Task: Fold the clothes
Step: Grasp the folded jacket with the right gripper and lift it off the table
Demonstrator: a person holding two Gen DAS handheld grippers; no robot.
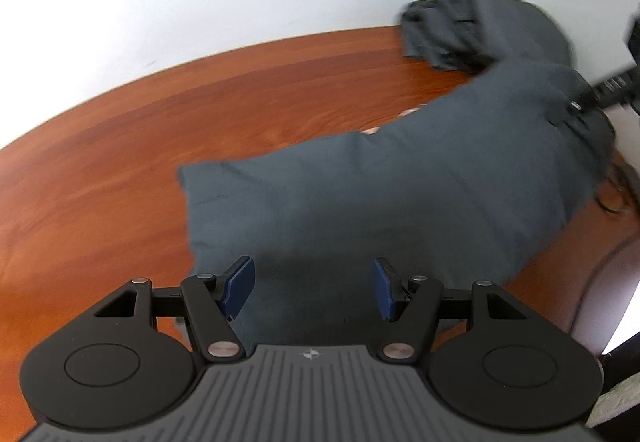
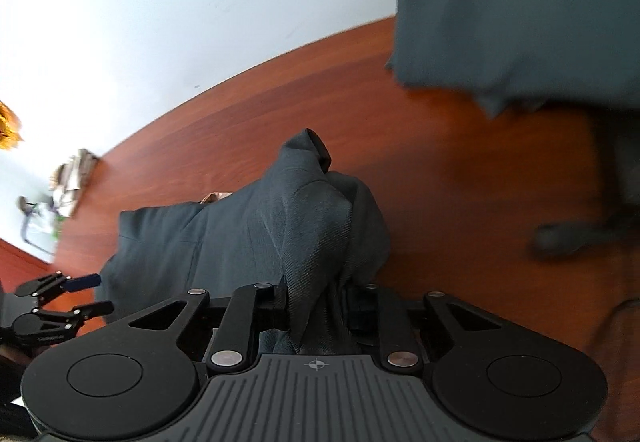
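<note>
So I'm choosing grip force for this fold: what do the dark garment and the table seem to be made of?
The dark garment looks like a woven, matte slate-grey cloth, perhaps cotton twill: fine diagonal ribs show where the right gripper pinches it, and it drapes in soft folds. The table looks like reddish wood or wood-look laminate with a smooth, slightly glossy finish: long grain streaks show; which of the two cannot be told.

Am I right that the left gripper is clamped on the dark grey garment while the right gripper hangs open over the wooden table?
Not quite; the sides are swapped. The right wrist view shows the right gripper clamped on the dark grey garment, a bunch of cloth between its jaws. The left wrist view shows the left gripper open over the garment on the wooden table.
</note>
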